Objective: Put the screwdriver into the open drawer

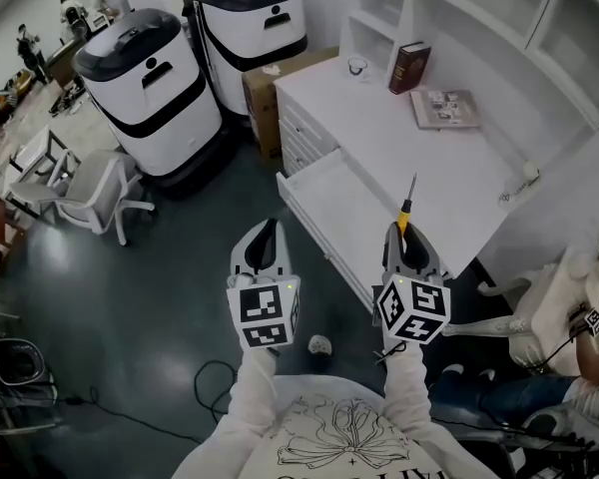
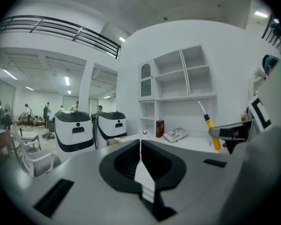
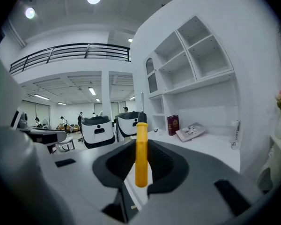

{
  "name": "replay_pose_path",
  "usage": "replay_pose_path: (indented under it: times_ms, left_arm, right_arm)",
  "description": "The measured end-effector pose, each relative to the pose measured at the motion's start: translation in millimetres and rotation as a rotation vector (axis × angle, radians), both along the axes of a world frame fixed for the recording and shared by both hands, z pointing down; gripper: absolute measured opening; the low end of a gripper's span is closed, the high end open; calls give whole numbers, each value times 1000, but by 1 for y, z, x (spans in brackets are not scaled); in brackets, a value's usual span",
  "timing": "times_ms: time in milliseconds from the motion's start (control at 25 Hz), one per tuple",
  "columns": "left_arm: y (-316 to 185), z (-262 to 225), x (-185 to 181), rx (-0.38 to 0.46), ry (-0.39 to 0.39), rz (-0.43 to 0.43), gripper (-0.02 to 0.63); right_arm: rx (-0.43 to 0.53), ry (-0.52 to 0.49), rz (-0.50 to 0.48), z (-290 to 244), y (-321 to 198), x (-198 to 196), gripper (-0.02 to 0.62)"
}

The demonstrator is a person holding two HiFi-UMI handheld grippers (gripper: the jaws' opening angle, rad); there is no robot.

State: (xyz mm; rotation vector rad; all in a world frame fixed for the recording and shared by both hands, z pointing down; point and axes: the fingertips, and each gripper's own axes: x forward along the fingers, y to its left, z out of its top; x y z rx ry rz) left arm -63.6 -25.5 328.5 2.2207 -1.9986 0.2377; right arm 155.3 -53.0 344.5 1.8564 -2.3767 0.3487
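Right gripper [image 1: 404, 230]: jaws pinching yellow screwdriver [image 3: 141, 153], upright.
Left gripper [image 1: 263, 233]: jaws pressed together.
Head view: drawer [image 1: 327, 196] open.

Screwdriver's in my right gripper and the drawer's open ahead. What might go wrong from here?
The right gripper pinches the screwdriver only by its yellow handle, upright with the shaft above the jaws, so it may pivot or slip as you move. Released upright, it could topple over the front wall of the open drawer, so lay it flat first. The drawer juts out from the desk, and a low approach might bump its front.
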Motion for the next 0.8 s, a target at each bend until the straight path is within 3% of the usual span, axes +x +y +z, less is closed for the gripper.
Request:
replay_pose_path:
  times_ms: [400,800]
  left_arm:
    - [-52,20,-12,-50,-6,-39,9]
    - [-144,36,-23,-90,-6,13,9]
  right_arm:
    - [-56,-5,-15,24,-54,0,72]
    - [-105,9,16,44,-132,-11,72]
